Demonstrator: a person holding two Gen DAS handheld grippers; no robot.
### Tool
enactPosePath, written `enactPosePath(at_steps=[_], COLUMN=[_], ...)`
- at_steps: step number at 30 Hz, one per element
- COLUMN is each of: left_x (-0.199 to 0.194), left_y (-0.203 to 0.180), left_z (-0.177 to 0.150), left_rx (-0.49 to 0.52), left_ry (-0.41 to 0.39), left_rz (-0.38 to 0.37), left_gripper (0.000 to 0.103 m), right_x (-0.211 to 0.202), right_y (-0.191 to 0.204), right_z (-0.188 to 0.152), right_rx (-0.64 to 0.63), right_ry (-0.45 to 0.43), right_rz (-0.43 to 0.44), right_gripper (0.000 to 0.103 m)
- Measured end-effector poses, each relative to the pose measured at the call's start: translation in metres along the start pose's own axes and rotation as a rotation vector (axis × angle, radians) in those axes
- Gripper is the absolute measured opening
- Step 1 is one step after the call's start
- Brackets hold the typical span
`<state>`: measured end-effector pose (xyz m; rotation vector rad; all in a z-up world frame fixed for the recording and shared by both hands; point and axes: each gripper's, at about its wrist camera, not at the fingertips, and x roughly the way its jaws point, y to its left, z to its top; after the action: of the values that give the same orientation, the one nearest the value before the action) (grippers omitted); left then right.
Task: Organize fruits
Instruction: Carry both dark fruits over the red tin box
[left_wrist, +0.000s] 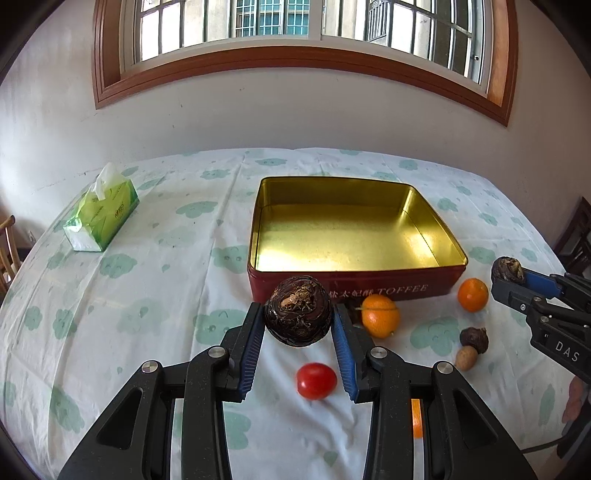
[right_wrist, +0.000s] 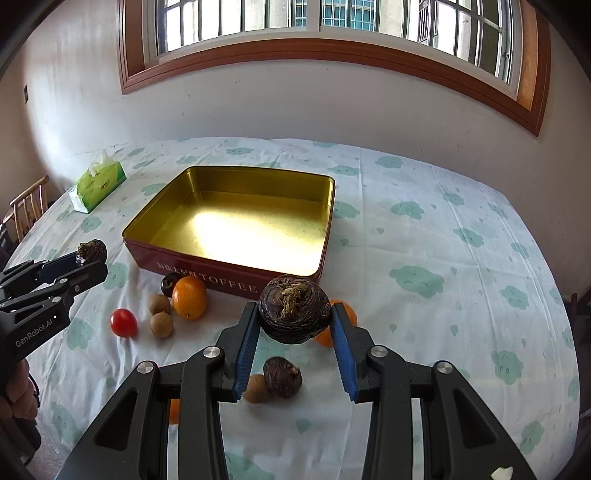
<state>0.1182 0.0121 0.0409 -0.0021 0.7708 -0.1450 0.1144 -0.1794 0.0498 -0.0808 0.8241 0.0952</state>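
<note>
My left gripper (left_wrist: 298, 317) is shut on a dark brown water chestnut (left_wrist: 297, 314), held above the table in front of the red toffee tin (left_wrist: 354, 286); it also shows in the right wrist view (right_wrist: 90, 254). My right gripper (right_wrist: 293, 319) is shut on another water chestnut (right_wrist: 293, 314); it shows in the left wrist view (left_wrist: 511, 271). The tin (right_wrist: 221, 275) has an empty gold inside. Loose on the cloth lie two oranges (left_wrist: 380, 315) (left_wrist: 472, 294), a red tomato (left_wrist: 316, 380), a third chestnut (right_wrist: 282, 376) and small brown longans (right_wrist: 161, 324).
A green tissue box (left_wrist: 101, 214) stands at the far left of the table. A wooden chair (right_wrist: 27, 206) stands off the left edge. The wall and window lie behind the table. Another orange (right_wrist: 325, 338) is partly hidden behind my right finger.
</note>
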Motion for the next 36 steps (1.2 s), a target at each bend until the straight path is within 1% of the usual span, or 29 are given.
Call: enactPosePath(at_steps=[4,7,11,21,28,30,33,36], left_x=[0.012,0.025,0.041,0.078,0.104,0.107,0.114,0.117], left_y=[0.007,0.011,0.013,0.01,0.014,0.012,0.01,0.005], left_z=[0.018,0.027,0.034,0.051,0.055,0.056,0.054,0.051], left_rx=[-0.007,-0.014,-0.024,-0.009,-0.023,-0.007,-0.012,0.007], left_ry=[-0.003,0.012,0.038,0.079,0.117,0.113,0.136,0.136], left_rz=[-0.003,-0.006,-0.015,-0.02,-0.02,-0.021,-0.025,-0.023], left_gripper=[0.038,0.038,0.038,0.038,0.038,0.038,0.038,0.038], right_x=[0.01,0.021,0.038,0.076,0.096,0.101,0.107,0.11], right_y=[0.003,0.006,0.008,0.014,0.014,0.013,0.012,0.011], right_z=[0.018,0.028,0.037,0.054,0.058,0.058,0.057,0.055], right_rx=[-0.006,-0.009,-0.006,-0.02,-0.033,-0.029,-0.027,-0.021], right_ry=[-0.01,-0.01,0.01,0.054,0.084,0.093,0.106,0.113], right_rz=[0.003,0.004,0.014,0.02,0.016,0.016,0.017,0.023], right_gripper=[0.036,0.036,0.036,0.036,0.036,0.036,0.036,0.036])
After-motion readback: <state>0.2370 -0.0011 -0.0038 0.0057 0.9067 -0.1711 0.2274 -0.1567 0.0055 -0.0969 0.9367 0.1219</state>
